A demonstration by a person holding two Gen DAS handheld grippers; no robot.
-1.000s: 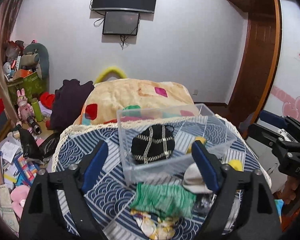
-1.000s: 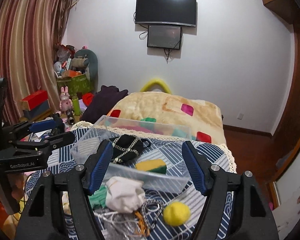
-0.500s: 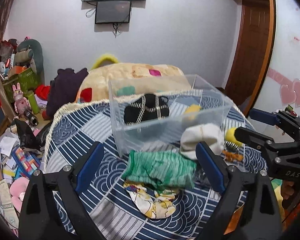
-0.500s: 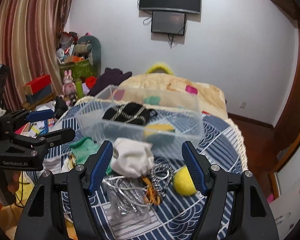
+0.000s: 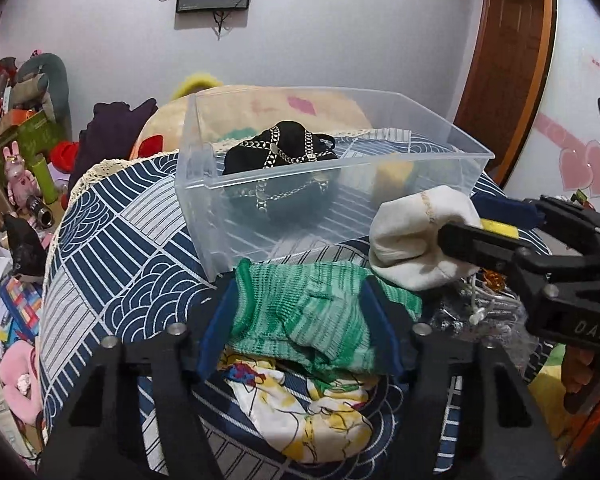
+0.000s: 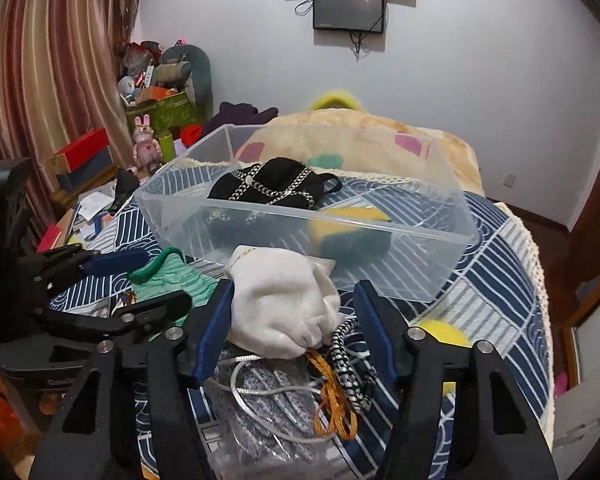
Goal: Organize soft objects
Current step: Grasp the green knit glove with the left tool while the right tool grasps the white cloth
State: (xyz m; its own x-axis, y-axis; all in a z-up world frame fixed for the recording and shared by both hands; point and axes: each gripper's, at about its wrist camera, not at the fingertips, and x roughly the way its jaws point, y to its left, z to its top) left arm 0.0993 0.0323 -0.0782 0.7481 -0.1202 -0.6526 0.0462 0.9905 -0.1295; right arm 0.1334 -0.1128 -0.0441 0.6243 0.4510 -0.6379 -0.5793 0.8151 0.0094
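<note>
A clear plastic bin [image 5: 420, 160] [image 6: 380, 276] stands on the blue patterned table and holds a black chain-trimmed item [image 5: 284, 148] [image 6: 276, 184] and a yellow-green sponge [image 6: 352, 232]. My left gripper [image 5: 300, 320] is open, its fingers on either side of a green knit cloth [image 5: 312, 316] [image 6: 172, 276]. My right gripper [image 6: 296, 328] is open, its fingers on either side of a white sock bundle [image 6: 284, 308] [image 5: 412, 248]. A floral cloth [image 5: 300, 412] lies under the green one.
A yellow ball [image 6: 444, 330], braided cords [image 6: 348, 364] and a plastic-wrapped bundle [image 6: 268, 408] lie near the right gripper. A bed with a patterned quilt [image 6: 380, 132] is behind the table. Toys and boxes [image 6: 156, 96] clutter the left side.
Both grippers have moved down and forward. The left now straddles the green cloth and the right straddles the white sock bundle. Both remain open.
</note>
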